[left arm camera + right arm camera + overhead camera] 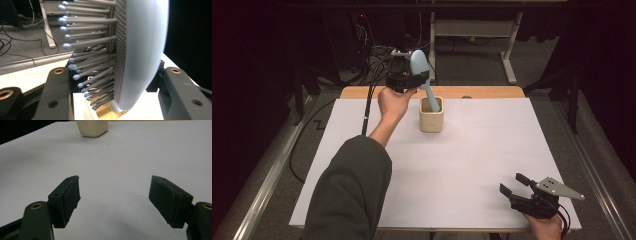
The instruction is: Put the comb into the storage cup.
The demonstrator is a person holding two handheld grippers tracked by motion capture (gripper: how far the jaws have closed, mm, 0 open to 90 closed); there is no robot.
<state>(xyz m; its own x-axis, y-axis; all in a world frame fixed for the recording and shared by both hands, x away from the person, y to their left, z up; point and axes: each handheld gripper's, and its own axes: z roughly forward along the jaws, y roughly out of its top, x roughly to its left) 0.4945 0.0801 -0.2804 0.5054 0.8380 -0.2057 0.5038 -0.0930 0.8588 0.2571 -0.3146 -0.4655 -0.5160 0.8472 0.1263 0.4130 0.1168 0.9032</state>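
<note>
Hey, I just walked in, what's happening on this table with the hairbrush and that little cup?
A person's left gripper is clamped on the head of a light blue plastic hairbrush, bristles and back between its jaws. The brush's handle points down into a small cream square cup at the far side of the white-topped table. The right gripper rests open at the near right corner, holding nothing.

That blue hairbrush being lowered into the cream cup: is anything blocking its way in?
Nothing visible does. The hairbrush, clamped in the left gripper, already has its handle end inside the cup, whose opening looks otherwise free.
</note>
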